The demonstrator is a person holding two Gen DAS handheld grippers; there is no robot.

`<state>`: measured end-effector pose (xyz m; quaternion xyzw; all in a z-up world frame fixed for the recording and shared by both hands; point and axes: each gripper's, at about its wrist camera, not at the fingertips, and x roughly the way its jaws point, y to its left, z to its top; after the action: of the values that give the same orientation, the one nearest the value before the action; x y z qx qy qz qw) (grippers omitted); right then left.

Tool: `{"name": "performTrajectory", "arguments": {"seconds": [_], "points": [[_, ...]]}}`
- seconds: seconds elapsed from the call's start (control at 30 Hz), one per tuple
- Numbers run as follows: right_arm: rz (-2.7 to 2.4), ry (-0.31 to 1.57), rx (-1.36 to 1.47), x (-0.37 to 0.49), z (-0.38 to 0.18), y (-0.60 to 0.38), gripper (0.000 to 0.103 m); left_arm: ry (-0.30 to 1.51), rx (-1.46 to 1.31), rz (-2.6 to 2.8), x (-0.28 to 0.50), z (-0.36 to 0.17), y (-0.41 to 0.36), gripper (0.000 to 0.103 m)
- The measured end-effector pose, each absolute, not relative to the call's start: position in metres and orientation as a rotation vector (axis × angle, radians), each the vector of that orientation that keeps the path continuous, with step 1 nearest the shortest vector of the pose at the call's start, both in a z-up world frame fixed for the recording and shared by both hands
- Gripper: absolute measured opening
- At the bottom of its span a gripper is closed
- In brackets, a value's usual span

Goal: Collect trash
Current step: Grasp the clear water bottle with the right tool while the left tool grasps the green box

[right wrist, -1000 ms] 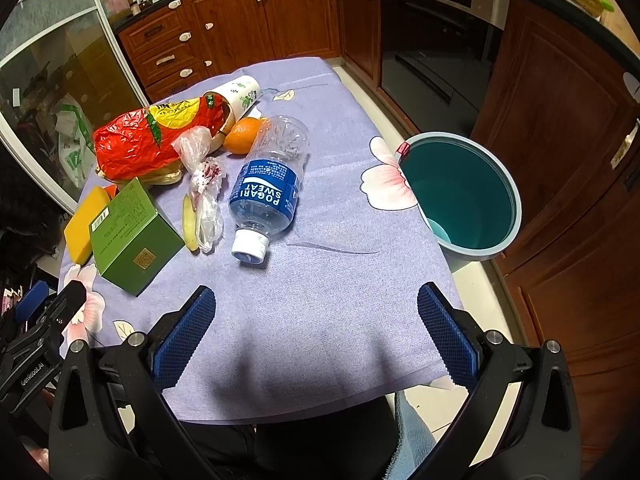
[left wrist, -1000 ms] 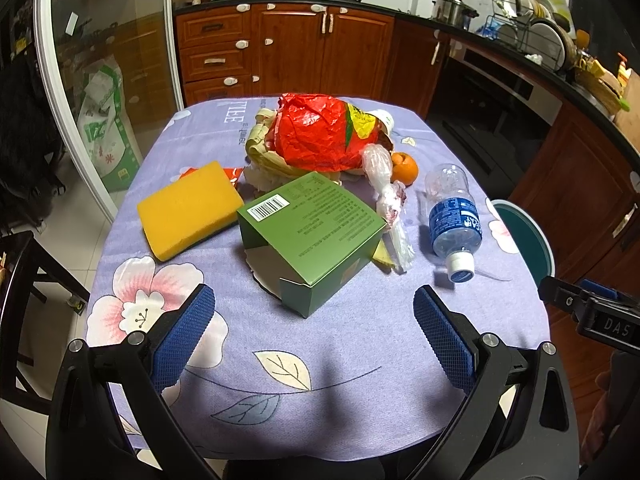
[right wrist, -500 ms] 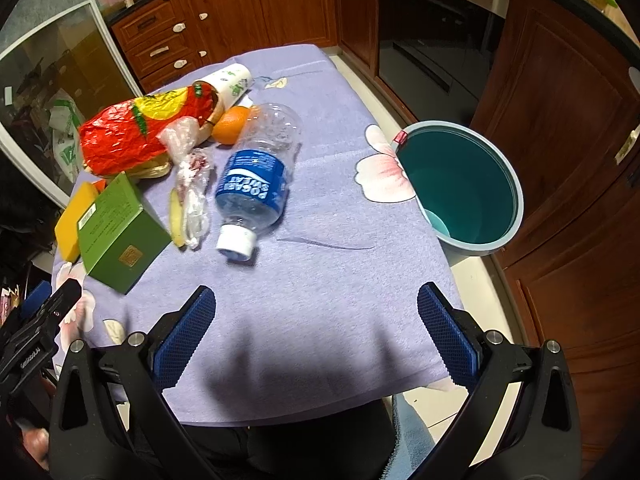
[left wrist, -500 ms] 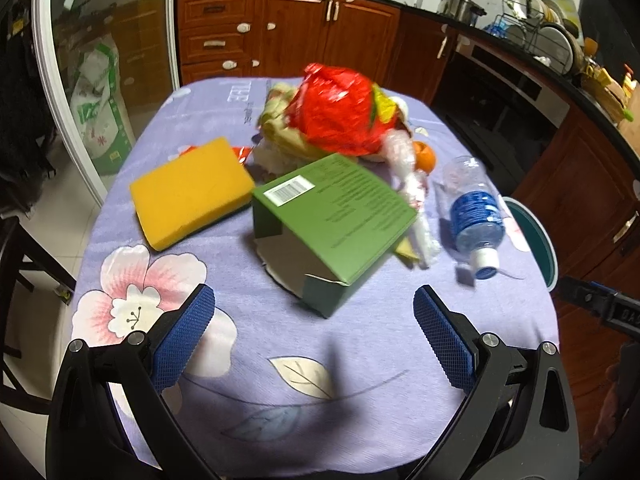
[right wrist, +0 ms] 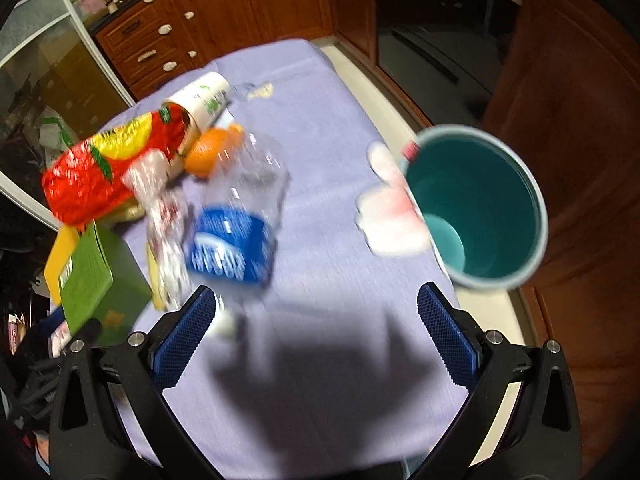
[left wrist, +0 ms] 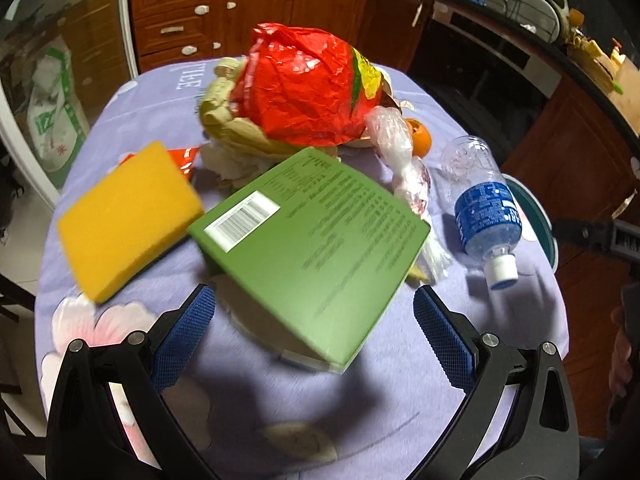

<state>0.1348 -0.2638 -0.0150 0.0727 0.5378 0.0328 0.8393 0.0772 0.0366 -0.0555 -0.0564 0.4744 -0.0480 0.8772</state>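
Observation:
A green cardboard box lies on the purple flowered tablecloth, its near edge between the open fingers of my left gripper. Beside it lie a yellow sponge, a red plastic bag, a crumpled clear wrapper, an orange and a blue-labelled plastic bottle. My right gripper is open and empty, just short of the bottle. A teal bin stands beside the table on the right.
A white paper cup lies behind the red bag. Wooden kitchen cabinets and an oven line the far side. A glass door stands to the left. The table edge drops off next to the bin.
Both grippers have moved forward over the table. The left one has closed in on the green box, the right one on the bottle. Both stay open.

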Motion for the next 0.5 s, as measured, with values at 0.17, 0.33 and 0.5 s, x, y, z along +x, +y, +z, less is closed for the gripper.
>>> {"name": "performTrajectory", "arguments": {"seconds": [0.17,0.33,0.5], "points": [[0.121,1.151,0.17,0.17,-0.021,-0.248,0.097,1.013,-0.126,-0.15,0.085,-0.059,0.028,0.065],[0.185,1.175,0.143,0.197,-0.037,-0.226,0.093,1.042,-0.15,-0.2,0.081,-0.064,0.024,0.026],[0.263,1.222,0.18,0.207,-0.056,-0.215,0.065,1.031,-0.133,-0.207,0.076,-0.056,0.016,0.014]]}}
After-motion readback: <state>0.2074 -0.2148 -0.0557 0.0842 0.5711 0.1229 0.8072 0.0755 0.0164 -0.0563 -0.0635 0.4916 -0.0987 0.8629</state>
